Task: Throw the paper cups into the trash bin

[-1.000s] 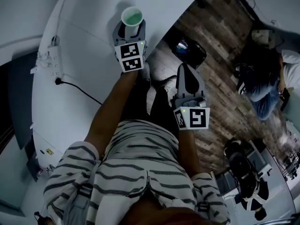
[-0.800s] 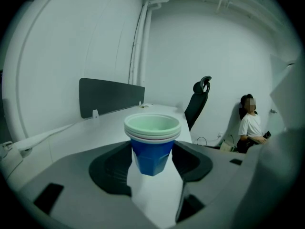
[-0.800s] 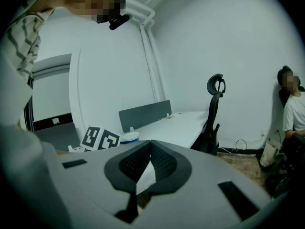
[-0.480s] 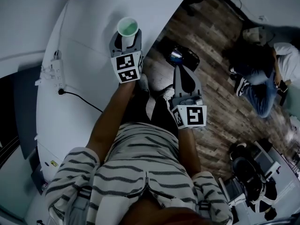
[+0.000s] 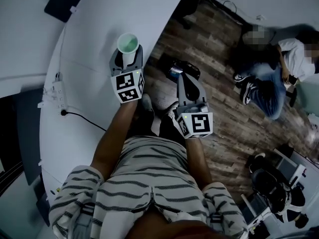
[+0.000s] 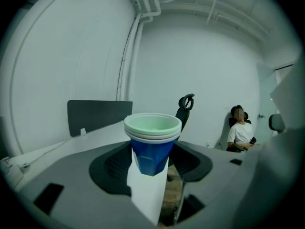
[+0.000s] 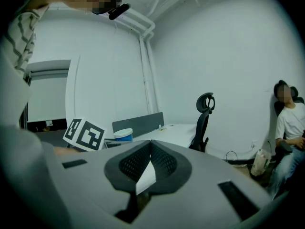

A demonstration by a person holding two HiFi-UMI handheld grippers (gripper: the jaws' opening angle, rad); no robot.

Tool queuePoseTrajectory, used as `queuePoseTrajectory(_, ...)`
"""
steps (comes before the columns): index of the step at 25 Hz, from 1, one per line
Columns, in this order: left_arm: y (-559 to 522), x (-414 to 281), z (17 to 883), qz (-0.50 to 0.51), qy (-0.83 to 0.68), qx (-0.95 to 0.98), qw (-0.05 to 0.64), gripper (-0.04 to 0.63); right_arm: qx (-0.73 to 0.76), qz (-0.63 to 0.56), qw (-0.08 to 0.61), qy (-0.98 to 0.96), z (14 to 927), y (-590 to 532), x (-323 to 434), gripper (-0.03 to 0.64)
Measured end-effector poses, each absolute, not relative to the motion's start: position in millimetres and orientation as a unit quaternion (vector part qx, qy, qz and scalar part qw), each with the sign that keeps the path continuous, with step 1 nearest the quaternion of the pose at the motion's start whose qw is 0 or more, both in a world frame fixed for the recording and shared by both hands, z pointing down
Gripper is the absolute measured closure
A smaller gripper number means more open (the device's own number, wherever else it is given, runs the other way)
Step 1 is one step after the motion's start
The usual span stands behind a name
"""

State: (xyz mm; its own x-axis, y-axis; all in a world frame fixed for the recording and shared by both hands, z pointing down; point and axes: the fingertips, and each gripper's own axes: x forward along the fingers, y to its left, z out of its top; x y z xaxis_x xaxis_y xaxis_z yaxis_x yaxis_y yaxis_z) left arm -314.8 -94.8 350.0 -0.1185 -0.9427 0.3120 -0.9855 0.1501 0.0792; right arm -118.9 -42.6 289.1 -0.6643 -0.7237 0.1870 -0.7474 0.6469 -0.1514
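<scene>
My left gripper point(image 5: 127, 55) is shut on a nested stack of paper cups point(image 5: 127, 43), blue outside with a pale green inside, held upright above the white desk's edge. In the left gripper view the cups point(image 6: 151, 144) stand between the jaws of the left gripper point(image 6: 151, 162), whose pads press on both sides. My right gripper point(image 5: 185, 81) is shut and holds nothing, hanging over the wooden floor. In its own view the right gripper point(image 7: 150, 152) has its tips together, and the cups point(image 7: 123, 134) show beyond. A dark bin-like container point(image 5: 176, 69) sits on the floor, partly hidden by the right gripper.
The curved white desk point(image 5: 84, 49) carries a power strip point(image 5: 55, 90) with a black cable and a dark panel point(image 5: 64, 3). A seated person point(image 5: 277, 73) is at the right. A black office chair point(image 7: 204, 121) stands by the desk. Dark equipment point(image 5: 271, 187) lies at the lower right.
Both grippers have drifted left and slightly down in the head view, cups still held. The dark container on the floor now lies just beyond the right gripper's tips.
</scene>
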Motion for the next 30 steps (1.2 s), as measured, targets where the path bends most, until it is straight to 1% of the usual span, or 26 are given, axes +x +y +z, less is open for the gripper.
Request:
queuePoseTrajectory(17,-91,-222,285,0.065,-0.684,0.717,0.117,0.314,0.464,0.089,0.015,-0.881,240,-51,-53,0.606)
queuePoseTrajectory(30,-99,-137,247,0.046,-0.626,0.773,0.091,0.314,0.515,0.060,-0.007,-0.855,211,-57,11,0.606)
